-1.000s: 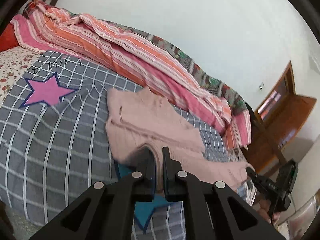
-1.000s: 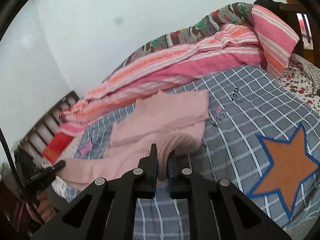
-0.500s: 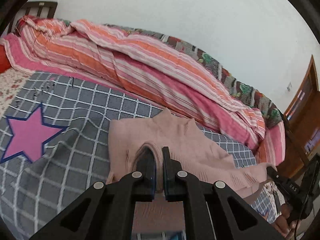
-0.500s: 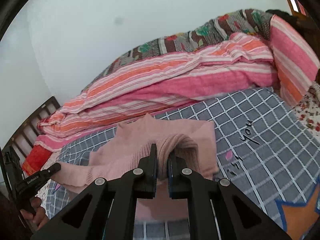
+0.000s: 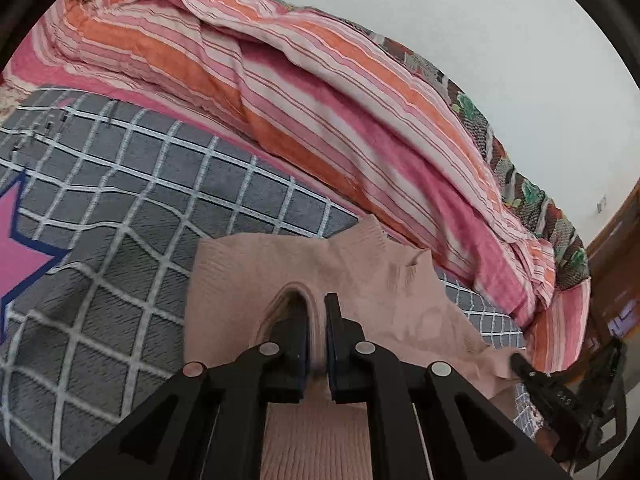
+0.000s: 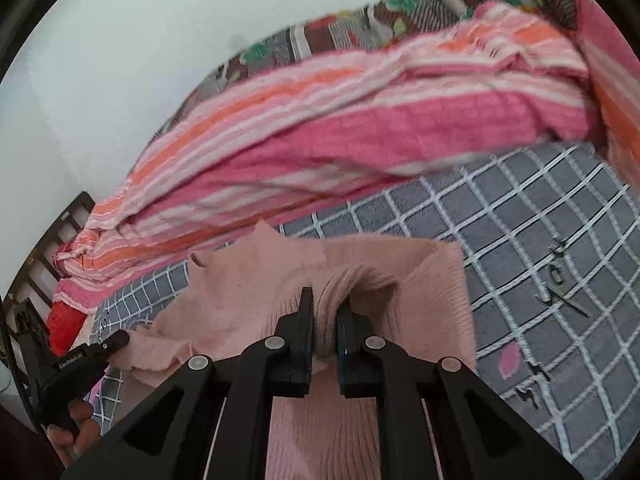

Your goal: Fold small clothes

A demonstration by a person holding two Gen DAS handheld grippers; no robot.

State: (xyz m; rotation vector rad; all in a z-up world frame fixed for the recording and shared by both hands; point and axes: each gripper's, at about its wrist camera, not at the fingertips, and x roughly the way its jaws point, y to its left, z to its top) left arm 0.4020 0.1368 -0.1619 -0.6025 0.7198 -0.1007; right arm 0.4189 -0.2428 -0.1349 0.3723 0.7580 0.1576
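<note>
A small pale pink knit sweater (image 5: 248,280) lies on the grey checked blanket, its near edge lifted and carried over the far part. My left gripper (image 5: 316,312) is shut on a bunched fold of that edge at the sweater's left side. My right gripper (image 6: 324,308) is shut on a ribbed fold of the same sweater (image 6: 436,280) at its right side. Each gripper shows in the other's view, the right one (image 5: 560,396) at lower right and the left one (image 6: 76,364) at lower left. The sweater's neck points toward the rolled quilt.
The grey checked blanket (image 5: 120,216) with a pink star (image 5: 16,248) covers the bed. A rolled pink and orange striped quilt (image 5: 320,104) lies along the wall just beyond the sweater. A wooden headboard (image 6: 48,248) stands at the left, wooden furniture (image 5: 616,240) at the right.
Both grippers have moved forward toward the quilt, carrying the sweater's near edge over its far part. The quilt now fills more of both views.
</note>
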